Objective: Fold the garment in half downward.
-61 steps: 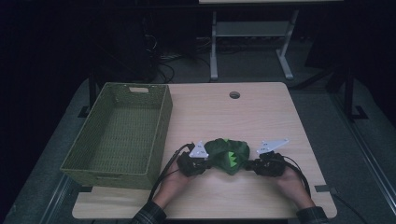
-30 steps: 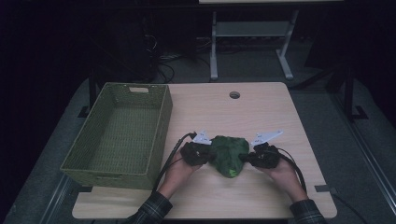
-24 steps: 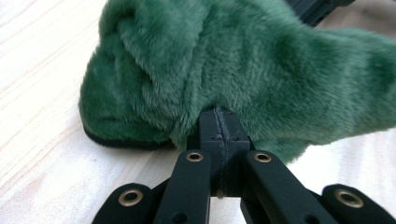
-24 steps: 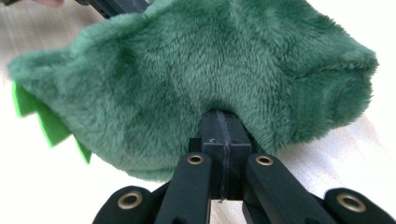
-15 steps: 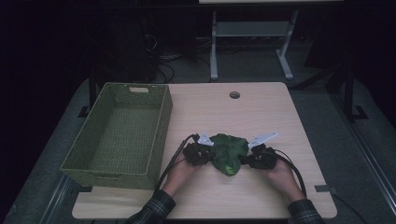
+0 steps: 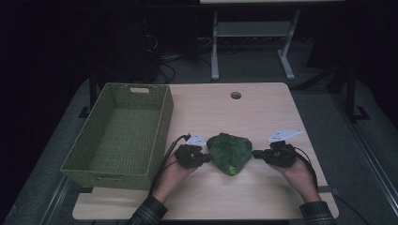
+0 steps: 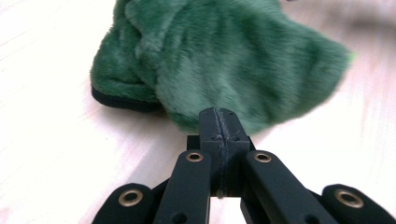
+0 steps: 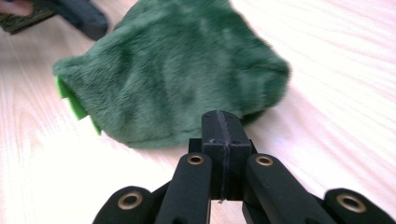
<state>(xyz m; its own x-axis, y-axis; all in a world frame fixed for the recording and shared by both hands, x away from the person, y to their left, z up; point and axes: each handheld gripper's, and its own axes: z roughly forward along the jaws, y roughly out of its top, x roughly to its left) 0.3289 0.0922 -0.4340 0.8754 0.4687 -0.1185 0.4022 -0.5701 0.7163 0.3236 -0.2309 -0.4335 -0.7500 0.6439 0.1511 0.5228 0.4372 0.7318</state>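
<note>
Room was dark. Pale wooden table with a round hole near its far edge; grey floor around it; white-legged stand beyond, cables far left.

No legible text, label, brand, number or sign appears in any view; the green plush item carries a small light mark on its surface, too small and blurred to read; the woven basket, the desk and the black jaws in both gripper views bear no readable marking.
</note>
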